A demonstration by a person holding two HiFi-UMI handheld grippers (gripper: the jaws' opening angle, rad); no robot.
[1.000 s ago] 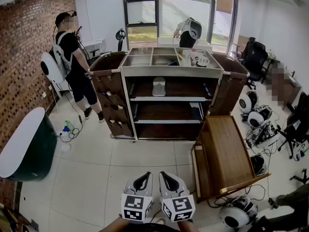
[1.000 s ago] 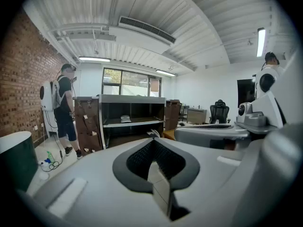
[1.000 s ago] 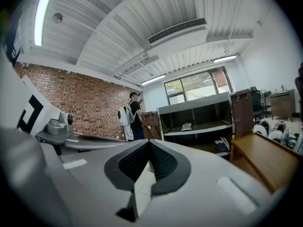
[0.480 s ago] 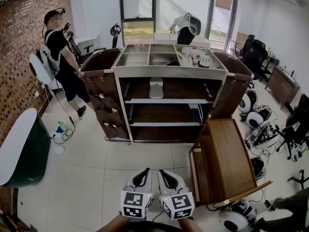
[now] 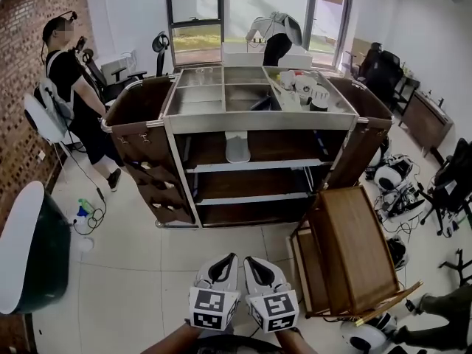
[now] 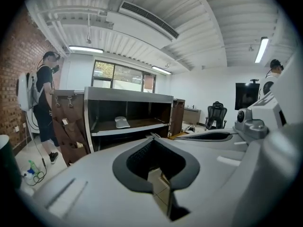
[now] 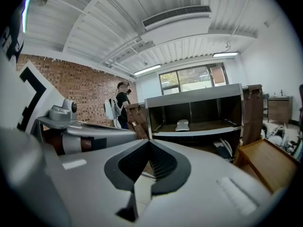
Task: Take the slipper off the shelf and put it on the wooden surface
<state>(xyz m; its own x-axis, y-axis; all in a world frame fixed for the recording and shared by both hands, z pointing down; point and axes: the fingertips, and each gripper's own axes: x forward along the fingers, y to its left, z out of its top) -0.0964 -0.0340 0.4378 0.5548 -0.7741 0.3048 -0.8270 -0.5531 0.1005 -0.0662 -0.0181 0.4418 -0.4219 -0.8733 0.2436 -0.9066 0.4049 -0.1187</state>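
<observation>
Slipper [image 5: 237, 147] lies well beyond right hand-held gripper [image 5: 251, 262].

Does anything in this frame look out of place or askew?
Yes: the wooden surface right of the shelf cart sits tilted on the floor, with a loose-looking wooden strip jutting from its near corner. A single slipper lies alone on the top shelf.

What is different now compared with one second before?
The view has come closer to the shelf cart, which now looks larger. Nothing was grasped or released. The left gripper and right gripper stay side by side, jaws shut and empty; the slipper stays on its shelf.
</observation>
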